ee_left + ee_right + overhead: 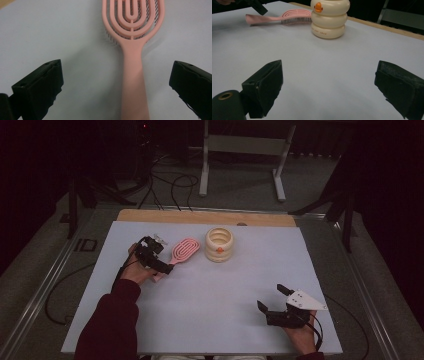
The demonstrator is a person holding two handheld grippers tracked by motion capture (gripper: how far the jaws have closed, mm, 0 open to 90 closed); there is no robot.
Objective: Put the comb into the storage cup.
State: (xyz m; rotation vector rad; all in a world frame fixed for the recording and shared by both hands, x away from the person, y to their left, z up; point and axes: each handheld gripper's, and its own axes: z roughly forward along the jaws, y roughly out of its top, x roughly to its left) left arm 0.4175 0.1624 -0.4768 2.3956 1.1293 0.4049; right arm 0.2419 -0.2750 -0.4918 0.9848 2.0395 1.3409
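Your left tool [159,254] covers the handle end of the flat pink plastic hairbrush [184,251] in the high view, so you cannot tell from there whether a jaw touches it. In the left gripper view the brush head [132,17] runs off the top edge and the handle off the bottom. In the right gripper view the cream ringed plastic container with an orange button [329,17] is cut at the top, and the small lettering on its lowest ring is too blurred to read.
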